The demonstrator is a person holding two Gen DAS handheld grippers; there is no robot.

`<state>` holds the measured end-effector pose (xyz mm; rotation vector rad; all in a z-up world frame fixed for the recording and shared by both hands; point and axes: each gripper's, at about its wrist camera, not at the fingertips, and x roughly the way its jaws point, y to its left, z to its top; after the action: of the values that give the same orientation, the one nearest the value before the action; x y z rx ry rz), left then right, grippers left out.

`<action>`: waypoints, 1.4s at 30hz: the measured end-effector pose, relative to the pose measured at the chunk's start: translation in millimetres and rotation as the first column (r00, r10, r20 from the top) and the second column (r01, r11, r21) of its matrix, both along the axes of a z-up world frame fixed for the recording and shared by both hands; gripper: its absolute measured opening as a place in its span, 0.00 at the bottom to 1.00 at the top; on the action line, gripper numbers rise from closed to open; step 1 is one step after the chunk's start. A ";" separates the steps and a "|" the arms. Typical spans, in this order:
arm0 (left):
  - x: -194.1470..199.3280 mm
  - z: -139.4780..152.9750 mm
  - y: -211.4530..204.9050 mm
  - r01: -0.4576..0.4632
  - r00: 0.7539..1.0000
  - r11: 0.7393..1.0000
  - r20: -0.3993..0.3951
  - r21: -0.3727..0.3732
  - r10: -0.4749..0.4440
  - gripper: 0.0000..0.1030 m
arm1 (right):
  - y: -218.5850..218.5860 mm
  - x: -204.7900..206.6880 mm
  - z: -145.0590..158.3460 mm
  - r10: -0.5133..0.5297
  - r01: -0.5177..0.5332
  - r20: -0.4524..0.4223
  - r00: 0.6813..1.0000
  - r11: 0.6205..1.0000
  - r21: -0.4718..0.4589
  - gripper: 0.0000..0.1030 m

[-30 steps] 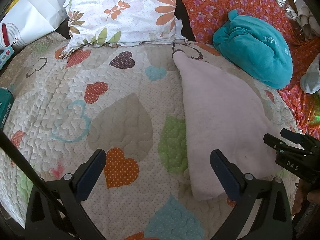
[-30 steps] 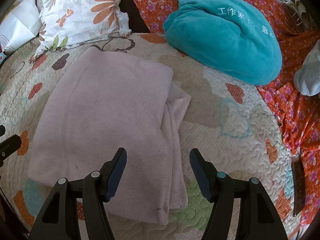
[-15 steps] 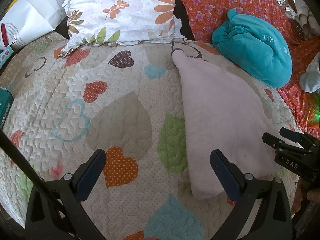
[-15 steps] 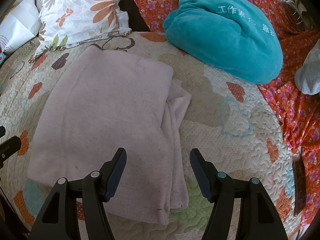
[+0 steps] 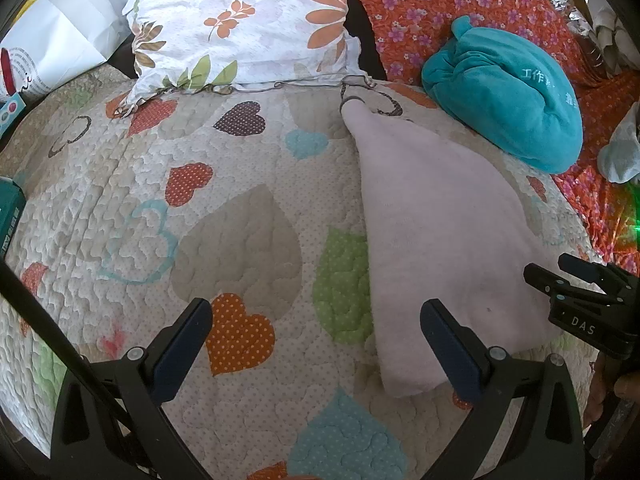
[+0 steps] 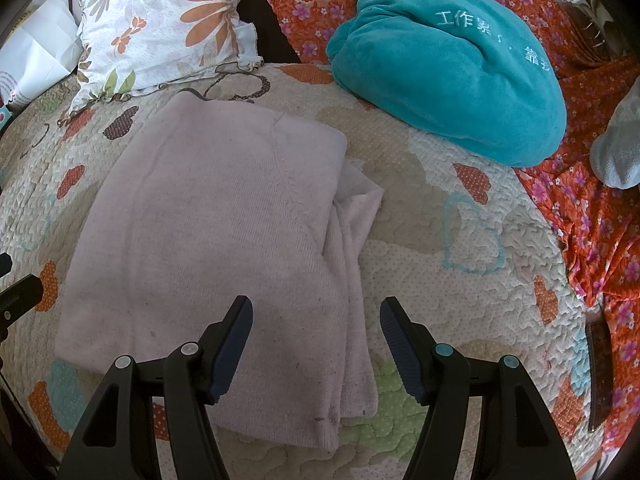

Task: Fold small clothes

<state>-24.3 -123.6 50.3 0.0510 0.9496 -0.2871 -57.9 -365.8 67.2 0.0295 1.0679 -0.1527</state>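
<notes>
The pink knit [image 6: 208, 216], judged soft, light and limp, is best pinched at its near hem; both grippers' fingers [image 6: 236, 332] are held released, nothing grasped.

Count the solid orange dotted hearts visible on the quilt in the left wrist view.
1: the orange dotted heart lies near the bottom, between the open left hand-held gripper fingers, left of the pink garment. Others may be hidden.

You have a heart-patterned quilt [image 5: 240, 240] under everything, a floral pillow [image 5: 248, 20] at its far edge, a teal plush bundle [image 6: 452, 80] with stitched lettering on orange flowered fabric [image 6: 592, 216], and a white paper bag [image 5: 60, 40] far left.
</notes>
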 end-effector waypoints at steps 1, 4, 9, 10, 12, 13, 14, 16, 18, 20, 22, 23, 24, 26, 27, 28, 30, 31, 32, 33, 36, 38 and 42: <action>-0.1 0.1 0.0 0.000 1.000 1.000 0.000 -0.001 0.000 1.00 | 0.5 -0.2 0.0 0.000 0.000 0.000 1.000 1.000 0.000 0.69; -0.2 0.0 -0.2 0.000 1.000 1.000 0.002 -0.002 0.000 1.00 | 0.0 0.0 0.0 0.000 0.000 0.000 1.000 1.000 0.000 0.69; -0.4 0.0 -0.7 0.001 1.000 1.000 0.001 -0.002 -0.001 1.00 | -0.2 0.1 0.0 0.001 -0.001 0.000 1.000 1.000 0.000 0.69; -0.5 0.0 -0.7 0.002 1.000 1.000 0.001 -0.002 -0.002 1.00 | -0.1 0.0 0.0 0.000 0.000 0.000 1.000 1.000 0.000 0.69; -0.3 -0.1 -0.9 0.004 1.000 1.000 0.001 -0.003 -0.004 1.00 | 0.3 0.1 -0.1 0.001 -0.001 0.000 1.000 1.000 0.000 0.69; -0.8 -0.1 -1.1 0.006 1.000 1.000 0.002 -0.002 -0.006 1.00 | 0.8 0.0 -0.3 0.002 -0.002 -0.001 1.000 1.000 0.000 0.69; -0.9 -0.2 -1.1 0.005 1.000 1.000 0.002 -0.001 -0.005 1.00 | 1.6 -0.1 -0.6 0.003 -0.003 -0.001 1.000 1.000 0.000 0.69; -0.9 -0.4 -1.1 0.004 1.000 1.000 0.001 -0.002 -0.004 1.00 | 2.4 -0.4 -0.7 0.004 -0.004 -0.002 1.000 1.000 -0.001 0.69; -1.0 -0.5 -1.3 0.001 1.000 1.000 0.003 0.001 -0.001 1.00 | 3.4 -0.6 -0.9 0.006 -0.007 -0.003 1.000 1.000 -0.003 0.69; -0.9 -0.3 -1.0 -0.001 1.000 1.000 0.004 0.003 0.001 1.00 | 3.1 -0.5 -0.9 0.005 -0.005 -0.003 1.000 1.000 -0.001 0.69; -0.6 0.1 -0.1 -0.001 1.000 1.000 0.003 0.002 0.001 1.00 | 3.1 -0.6 -0.9 0.004 -0.004 -0.003 1.000 1.000 -0.001 0.69; -0.6 0.2 0.0 0.000 1.000 1.000 0.004 0.003 0.000 1.00 | 3.3 -0.6 -0.8 0.004 -0.004 -0.003 1.000 1.000 -0.001 0.69; -0.6 0.2 0.0 0.000 1.000 1.000 0.005 0.003 0.000 1.00 | 3.1 -0.5 -0.9 0.005 -0.005 -0.003 1.000 1.000 -0.001 0.69; -0.5 -0.1 0.5 0.001 1.000 1.000 0.004 0.004 -0.001 1.00 | 2.9 -0.4 -0.9 0.006 -0.006 -0.003 1.000 1.000 -0.001 0.69; -0.2 0.1 0.6 0.002 1.000 1.000 0.003 0.004 -0.002 1.00 | 2.9 -0.3 -0.8 0.006 -0.006 -0.003 1.000 1.000 -0.001 0.69; -0.4 -0.1 0.7 0.001 1.000 1.000 0.004 0.004 -0.002 1.00 | 3.0 -0.4 -0.8 0.005 -0.005 -0.003 1.000 1.000 -0.001 0.69; -0.5 -0.1 0.4 0.002 1.000 1.000 0.004 0.004 -0.002 1.00 | 3.0 -0.4 -0.8 0.005 -0.005 -0.003 1.000 1.000 -0.001 0.69; -0.6 -0.1 0.3 0.001 1.000 1.000 0.005 0.005 -0.001 1.00 | 3.6 -0.7 -0.8 0.005 -0.005 -0.002 1.000 1.000 -0.001 0.69; -0.5 -0.1 0.2 0.001 1.000 1.000 0.005 0.005 -0.001 1.00 | 3.0 -0.4 -0.8 0.005 -0.005 -0.003 1.000 1.000 -0.001 0.69; -0.5 0.0 0.3 0.002 1.000 1.000 0.005 0.005 -0.002 1.00 | 3.0 -0.3 -0.8 0.005 -0.005 -0.003 1.000 1.000 -0.001 0.69; -0.4 0.1 0.2 0.001 1.000 1.000 0.005 0.004 -0.001 1.00 | 3.6 -0.5 -0.8 0.005 -0.005 -0.003 1.000 1.000 -0.001 0.69; -0.7 0.2 0.2 0.001 1.000 1.000 0.004 0.004 -0.001 1.00 | 2.9 -0.3 -0.7 0.005 -0.005 -0.003 1.000 1.000 -0.001 0.69; -0.7 0.4 0.2 0.001 1.000 1.000 0.004 0.005 -0.001 1.00 | 2.9 -0.2 -0.7 0.006 -0.006 -0.004 1.000 1.000 -0.001 0.69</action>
<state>-25.0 -123.4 50.7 0.0572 0.9459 -0.2856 -58.2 -362.9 66.5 0.0254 1.0717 -0.1482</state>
